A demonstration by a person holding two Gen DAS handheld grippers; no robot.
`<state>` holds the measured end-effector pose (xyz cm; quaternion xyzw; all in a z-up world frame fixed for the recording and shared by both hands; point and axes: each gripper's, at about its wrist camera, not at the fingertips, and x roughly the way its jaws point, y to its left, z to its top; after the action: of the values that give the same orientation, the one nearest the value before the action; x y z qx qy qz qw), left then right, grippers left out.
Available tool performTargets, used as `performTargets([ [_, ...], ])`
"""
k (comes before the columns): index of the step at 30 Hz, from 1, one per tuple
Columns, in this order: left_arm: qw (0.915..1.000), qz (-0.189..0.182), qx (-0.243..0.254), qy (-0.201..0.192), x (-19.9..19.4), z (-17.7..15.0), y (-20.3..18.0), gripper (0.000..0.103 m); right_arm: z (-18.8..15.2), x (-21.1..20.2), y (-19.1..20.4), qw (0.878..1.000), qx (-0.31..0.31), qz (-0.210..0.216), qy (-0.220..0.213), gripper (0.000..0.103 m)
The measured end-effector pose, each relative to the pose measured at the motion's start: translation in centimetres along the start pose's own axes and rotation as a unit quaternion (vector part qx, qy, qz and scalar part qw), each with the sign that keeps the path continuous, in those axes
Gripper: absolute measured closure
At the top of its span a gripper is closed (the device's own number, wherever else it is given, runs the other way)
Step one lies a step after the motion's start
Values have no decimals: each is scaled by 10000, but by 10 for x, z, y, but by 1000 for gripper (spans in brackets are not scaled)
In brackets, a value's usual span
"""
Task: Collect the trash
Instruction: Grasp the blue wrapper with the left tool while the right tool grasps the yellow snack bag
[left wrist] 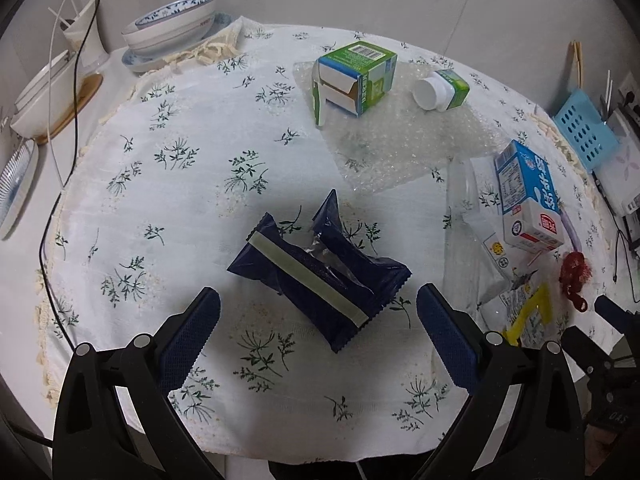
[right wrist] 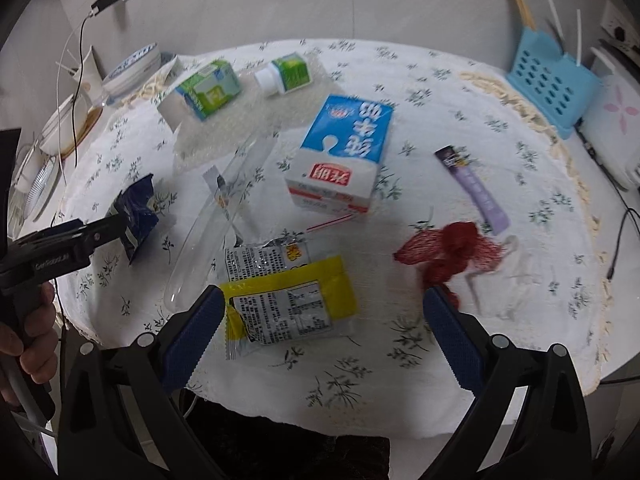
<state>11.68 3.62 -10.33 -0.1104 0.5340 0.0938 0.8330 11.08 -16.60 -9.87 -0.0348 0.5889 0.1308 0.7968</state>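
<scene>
A crumpled dark blue wrapper with a pale strip lies on the flowered tablecloth, just ahead of my open left gripper, which touches nothing. My right gripper stands open over a yellow and silver snack packet, apart from it. A red net bag lies by the right finger. Beyond are a blue and white milk carton, a clear plastic sleeve, a purple sachet, a torn green box and a green carton with a white cap on bubble wrap. The blue wrapper shows behind the left gripper's body.
Stacked blue-patterned bowls, a white bowl on a wooden board and a plate crowd the far left. A light blue perforated holder and a white appliance stand at the right edge. Cables hang at the left. A hand holds the left gripper.
</scene>
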Motion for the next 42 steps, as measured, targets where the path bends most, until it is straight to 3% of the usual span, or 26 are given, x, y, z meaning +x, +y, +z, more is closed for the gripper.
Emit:
performTargets([
  [6, 9995, 65, -117, 272, 28, 5, 3, 11, 4, 26, 6, 9997, -49, 44, 243, 8],
  [16, 9984, 215, -134, 498, 38, 8, 2, 31, 5, 42, 9, 9990, -50, -6, 443, 12],
  [21, 9976, 345, -150, 576, 35, 11, 0, 51, 3, 51, 6, 9975, 119, 104, 692, 26],
  [28, 9972, 427, -244, 572, 34, 15, 3, 77, 3, 48, 9, 9975, -38, -251, 659, 45],
  [35, 9968, 457, -426, 506, 32, 13, 10, 89, 7, 48, 4, 9970, -154, -103, 757, 84],
  [39, 9966, 480, -551, 389, 24, 9, 5, 91, 8, 46, -3, 9960, -261, 197, 834, 98],
  [42, 9964, 412, -666, 309, 14, 6, 2, 92, 7, 43, -5, 9957, -323, 284, 820, 100],
])
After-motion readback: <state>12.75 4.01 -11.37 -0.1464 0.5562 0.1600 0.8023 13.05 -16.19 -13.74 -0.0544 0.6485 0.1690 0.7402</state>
